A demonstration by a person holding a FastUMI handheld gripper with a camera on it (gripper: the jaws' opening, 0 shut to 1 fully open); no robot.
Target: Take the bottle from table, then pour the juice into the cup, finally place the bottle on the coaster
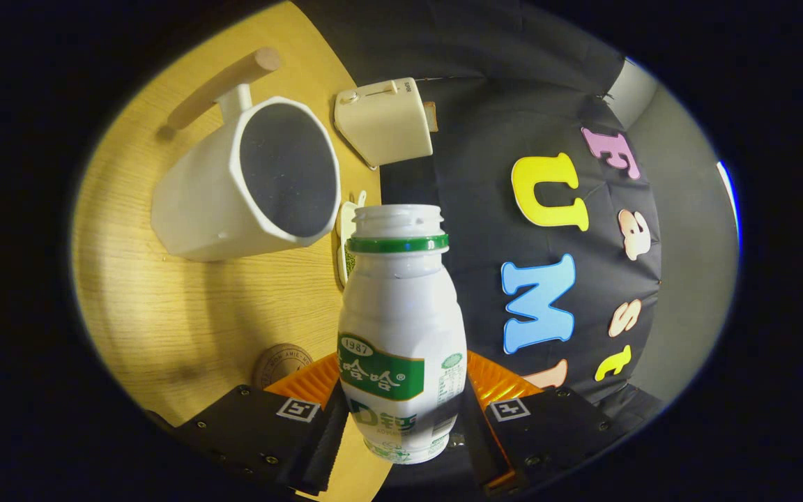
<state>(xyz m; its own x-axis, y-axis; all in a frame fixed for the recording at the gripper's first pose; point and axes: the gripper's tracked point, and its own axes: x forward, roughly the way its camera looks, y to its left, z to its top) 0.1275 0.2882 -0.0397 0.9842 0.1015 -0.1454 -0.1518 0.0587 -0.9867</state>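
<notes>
My gripper (401, 404) is shut on a white bottle (401, 328) with a green neck ring and green label, both fingers pressing its lower body. The bottle has no cap and its open mouth points toward the white cup (248, 185). The whole view is rolled sideways, so bottle and gripper are tilted relative to the wooden table (164, 307). The cup has a wooden-bar handle and a dark inside; its mouth is just beyond and to the side of the bottle's mouth. A round brown coaster (281, 362) lies on the table by one finger, partly hidden.
A cream toaster (384, 122) stands on the table beyond the cup. A small white-and-green object (347, 244) sits behind the bottle's neck, mostly hidden. The black cloth wall rises past the table's edge.
</notes>
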